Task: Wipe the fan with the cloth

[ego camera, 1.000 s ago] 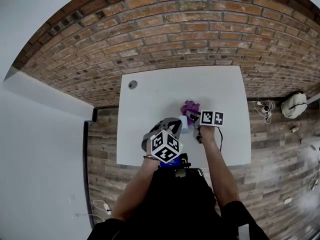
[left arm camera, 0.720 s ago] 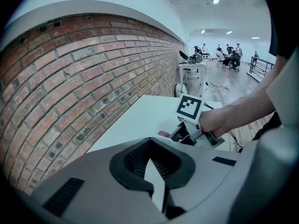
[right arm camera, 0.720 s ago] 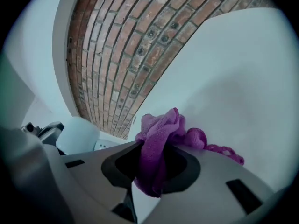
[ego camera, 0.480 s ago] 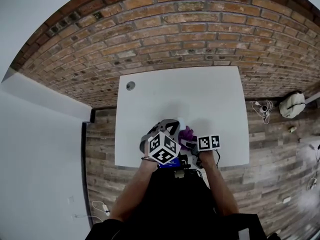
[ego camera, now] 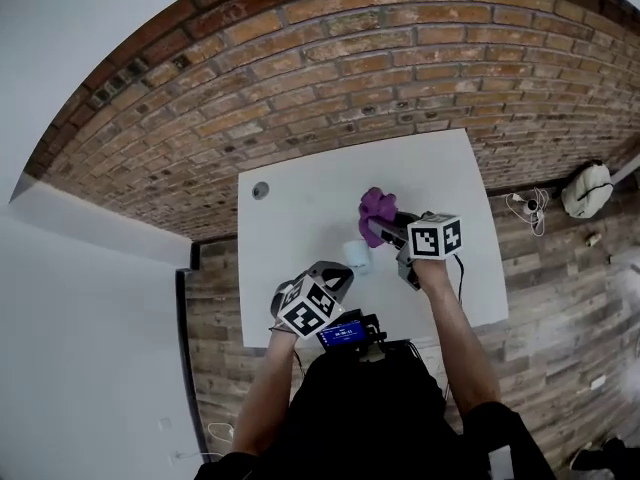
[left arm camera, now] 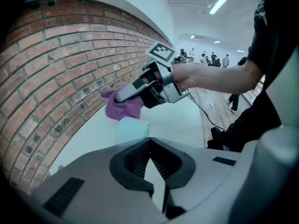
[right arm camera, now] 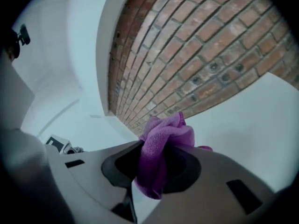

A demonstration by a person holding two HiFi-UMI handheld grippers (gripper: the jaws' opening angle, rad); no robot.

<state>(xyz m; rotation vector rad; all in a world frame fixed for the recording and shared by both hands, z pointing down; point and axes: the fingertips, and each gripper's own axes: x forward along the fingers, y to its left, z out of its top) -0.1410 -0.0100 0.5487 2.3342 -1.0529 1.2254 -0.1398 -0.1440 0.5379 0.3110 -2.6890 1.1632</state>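
Note:
A small pale-blue fan [ego camera: 357, 256] stands on the white table [ego camera: 300, 218]. My right gripper [ego camera: 388, 225] is shut on a bunched purple cloth [ego camera: 376, 210] and holds it in the air just beyond the fan. In the right gripper view the cloth [right arm camera: 161, 148] fills the gap between the jaws of the right gripper [right arm camera: 159, 146]. My left gripper [ego camera: 335, 270] is near the table's front edge, short of the fan. Its jaws are shut with nothing between them. The left gripper view looks past the left gripper [left arm camera: 149, 141] to the fan [left arm camera: 132, 129], the cloth [left arm camera: 122, 107] and the right gripper [left arm camera: 140, 87] above it.
A brick wall [ego camera: 330, 78] runs behind the table. A round cable hole [ego camera: 260, 190] sits at the table's far left corner. On the wooden floor to the right lie a white bag [ego camera: 588, 190] and cables [ego camera: 527, 208]. People [left arm camera: 212, 58] stand far off in the room.
The right gripper has lifted the purple cloth off the table and now holds it above and beyond the fan. The left gripper has drawn back from the fan toward the front edge.

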